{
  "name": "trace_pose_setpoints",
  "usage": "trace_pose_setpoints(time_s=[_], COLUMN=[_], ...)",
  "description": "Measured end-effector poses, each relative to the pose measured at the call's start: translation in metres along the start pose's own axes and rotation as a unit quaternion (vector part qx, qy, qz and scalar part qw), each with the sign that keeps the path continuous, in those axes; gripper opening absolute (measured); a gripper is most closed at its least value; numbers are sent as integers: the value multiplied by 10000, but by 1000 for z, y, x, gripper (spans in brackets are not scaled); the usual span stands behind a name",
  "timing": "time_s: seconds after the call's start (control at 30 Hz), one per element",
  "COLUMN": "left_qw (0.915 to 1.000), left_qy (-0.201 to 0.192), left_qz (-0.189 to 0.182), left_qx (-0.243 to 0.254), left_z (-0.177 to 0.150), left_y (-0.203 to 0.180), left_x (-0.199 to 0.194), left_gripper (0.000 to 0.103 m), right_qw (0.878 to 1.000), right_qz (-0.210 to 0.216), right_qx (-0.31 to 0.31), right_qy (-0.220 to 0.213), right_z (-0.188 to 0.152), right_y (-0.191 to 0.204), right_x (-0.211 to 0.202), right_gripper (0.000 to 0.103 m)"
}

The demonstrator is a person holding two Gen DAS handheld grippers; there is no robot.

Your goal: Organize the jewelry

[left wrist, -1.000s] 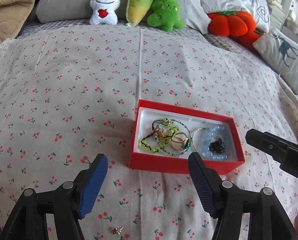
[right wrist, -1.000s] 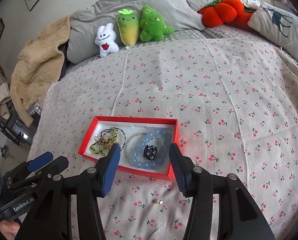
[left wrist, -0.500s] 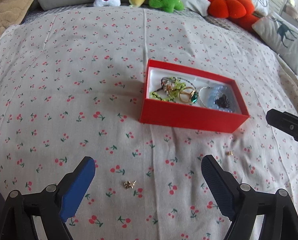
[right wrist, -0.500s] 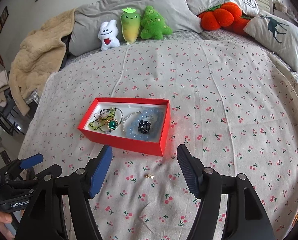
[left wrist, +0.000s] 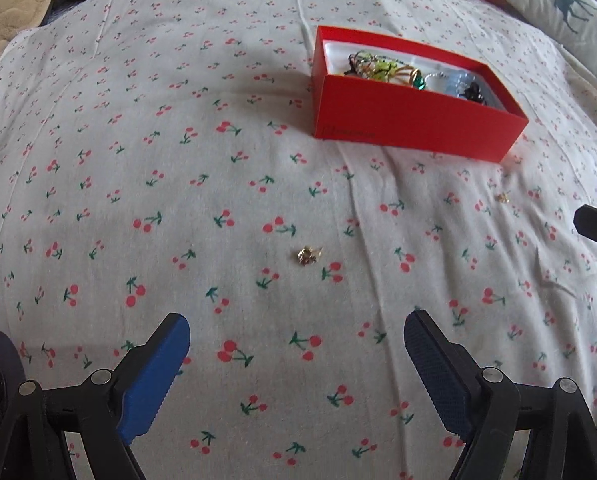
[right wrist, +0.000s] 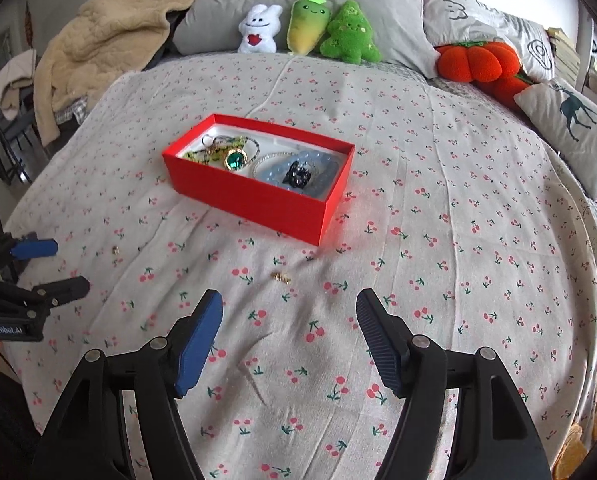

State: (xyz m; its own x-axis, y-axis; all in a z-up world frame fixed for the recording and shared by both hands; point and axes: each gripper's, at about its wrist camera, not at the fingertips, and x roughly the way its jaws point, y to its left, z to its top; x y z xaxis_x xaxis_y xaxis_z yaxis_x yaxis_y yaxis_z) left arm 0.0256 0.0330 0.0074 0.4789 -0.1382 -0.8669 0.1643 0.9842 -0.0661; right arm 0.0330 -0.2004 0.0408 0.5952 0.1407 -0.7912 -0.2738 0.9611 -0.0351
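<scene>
A red box [left wrist: 414, 128] [right wrist: 258, 200] sits on the cherry-print bedspread, holding green beads, a green-stone ring, a blue bracelet and a black piece. One small gold earring [left wrist: 308, 255] [right wrist: 115, 249] lies on the cloth just ahead of my left gripper [left wrist: 294, 324] [right wrist: 58, 266], which is open and empty. A second gold earring [right wrist: 281, 277] [left wrist: 502, 198] lies just beyond my right gripper [right wrist: 289, 300] [left wrist: 596, 204], also open with nothing between its fingers. Both grippers point down at the bedspread, short of the box.
Plush toys [right wrist: 306, 28] line the grey pillow at the head of the bed. An orange pumpkin cushion [right wrist: 472, 62] and a deer pillow [right wrist: 570, 128] lie at the right. A beige blanket [right wrist: 98, 40] is heaped at the back left.
Both grippers have drawn back from the red box and sunk toward the bedspread. Their jaws have spread wider. The loose earrings now lie just ahead of the fingertips.
</scene>
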Motion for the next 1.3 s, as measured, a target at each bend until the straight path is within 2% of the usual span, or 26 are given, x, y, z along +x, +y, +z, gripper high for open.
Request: trace_pose_setpoints(time_s=[0.23, 0.5, 0.77, 1.0, 1.1, 1.17, 1.3], left_qw=[9999, 9999, 9998, 9998, 9998, 9998, 9998], left_qy=[102, 77, 36, 29, 34, 40, 33], left_qz=[63, 110, 166, 175, 164, 159, 160], left_qx=[2, 59, 117, 132, 126, 116, 103], left_z=[-21, -28, -28, -26, -25, -24, -24], left_y=[17, 25, 23, 23, 25, 25, 25], left_x=[7, 13, 16, 18, 18, 18, 19], left_gripper=[91, 91, 92, 93, 93, 93, 93], right_qw=[9982, 9959, 9960, 9970, 9974, 9974, 9973], right_qz=[51, 148, 276, 170, 47, 56, 78], right_qx=[-350, -424, -38, 126, 178, 224, 291], right_qy=[485, 790, 848, 751, 696, 684, 671], right_z=[-27, -26, -10, 4, 10, 14, 19], right_y=[5, 15, 9, 5, 4, 2, 2], right_x=[23, 41, 64, 75, 79, 81, 86], right_gripper=[72, 72, 72, 71, 58, 47, 35])
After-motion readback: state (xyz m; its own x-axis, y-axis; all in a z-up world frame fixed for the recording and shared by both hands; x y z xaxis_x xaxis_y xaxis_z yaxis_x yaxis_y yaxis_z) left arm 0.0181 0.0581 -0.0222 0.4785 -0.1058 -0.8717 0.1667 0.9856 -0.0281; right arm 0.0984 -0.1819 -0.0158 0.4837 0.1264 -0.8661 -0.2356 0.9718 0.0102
